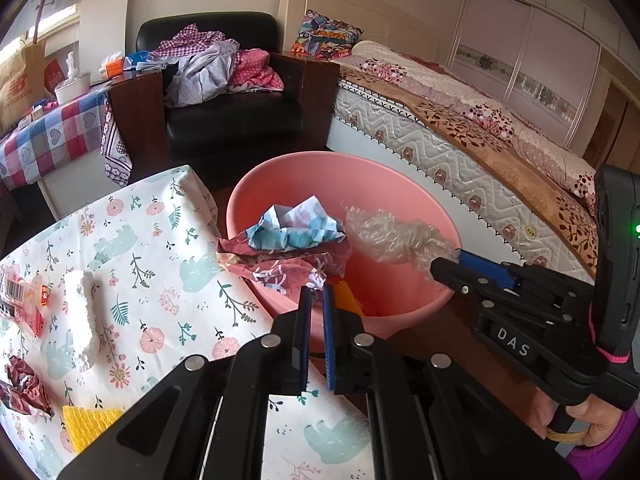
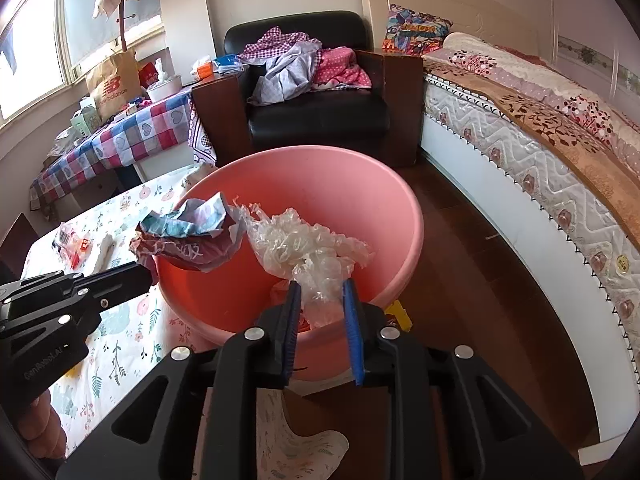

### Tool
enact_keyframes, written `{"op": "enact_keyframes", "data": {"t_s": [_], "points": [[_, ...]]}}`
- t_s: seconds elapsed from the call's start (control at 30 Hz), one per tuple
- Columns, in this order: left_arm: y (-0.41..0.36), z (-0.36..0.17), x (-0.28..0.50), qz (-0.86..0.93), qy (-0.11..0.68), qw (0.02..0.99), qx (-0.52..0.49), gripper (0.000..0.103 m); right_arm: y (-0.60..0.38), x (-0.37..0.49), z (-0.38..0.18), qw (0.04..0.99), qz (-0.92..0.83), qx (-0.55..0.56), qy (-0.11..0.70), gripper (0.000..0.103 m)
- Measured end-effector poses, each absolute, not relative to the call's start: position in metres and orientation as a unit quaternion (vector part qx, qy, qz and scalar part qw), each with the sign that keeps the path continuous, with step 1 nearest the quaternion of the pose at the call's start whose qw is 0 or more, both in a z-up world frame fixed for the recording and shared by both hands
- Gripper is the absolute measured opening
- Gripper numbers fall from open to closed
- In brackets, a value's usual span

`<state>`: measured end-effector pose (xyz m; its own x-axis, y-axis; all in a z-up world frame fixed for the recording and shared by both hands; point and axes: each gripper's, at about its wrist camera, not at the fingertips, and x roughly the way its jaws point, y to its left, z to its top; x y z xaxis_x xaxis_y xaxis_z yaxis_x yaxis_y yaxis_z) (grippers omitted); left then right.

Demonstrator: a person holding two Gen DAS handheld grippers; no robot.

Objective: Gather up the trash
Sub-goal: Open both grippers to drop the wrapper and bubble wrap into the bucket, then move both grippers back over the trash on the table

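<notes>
A pink basin (image 1: pixel 280 184) (image 2: pixel 360 200) stands beside the floral-cloth table (image 1: pixel 152 240). My left gripper (image 1: pixel 316 292) is shut on a wad of crumpled maroon and blue-white paper (image 1: pixel 292 236) (image 2: pixel 192 232) and holds it over the basin's near rim. My right gripper (image 2: pixel 320 286) (image 1: pixel 448 260) is shut on a clear crumpled plastic bag (image 2: pixel 304 248) (image 1: pixel 384 236) and holds it over the basin. Yellow scraps (image 1: pixel 348 300) lie inside the basin.
On the table lie a white foam piece (image 1: pixel 82 320), a red barcode wrapper (image 1: pixel 20 304), a maroon paper ball (image 1: pixel 24 388) and a yellow sponge cloth (image 1: pixel 88 424). A black armchair with clothes (image 1: pixel 224 92) and a bed (image 1: pixel 480 140) stand behind the basin.
</notes>
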<state>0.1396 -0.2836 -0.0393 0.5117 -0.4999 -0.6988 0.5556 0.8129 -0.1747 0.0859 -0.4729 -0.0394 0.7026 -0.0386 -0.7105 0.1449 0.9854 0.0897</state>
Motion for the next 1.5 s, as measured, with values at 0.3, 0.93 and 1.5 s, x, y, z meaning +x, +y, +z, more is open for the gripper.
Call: {"op": "enact_keyframes", "data": {"t_s": [0.3, 0.93, 1.5], "points": [[-0.275, -0.031, 0.136, -0.311, 0.381, 0.87, 0.015, 0.033, -0.469, 0.083, -0.039, 0.921, -0.039, 0.069, 0.382, 0.035], [-0.183, 0.003, 0.107, -0.274, 0.342, 0.898, -0.035, 0.04, -0.419, 0.058, -0.011, 0.932, 0.021, 0.066, 0.356, 0.036], [-0.011, -0.002, 0.064, -0.125, 0.332, 0.934, -0.032, 0.048, -0.307, 0.057, -0.023, 0.903, 0.161, 0.056, 0.395, 0.047]]}}
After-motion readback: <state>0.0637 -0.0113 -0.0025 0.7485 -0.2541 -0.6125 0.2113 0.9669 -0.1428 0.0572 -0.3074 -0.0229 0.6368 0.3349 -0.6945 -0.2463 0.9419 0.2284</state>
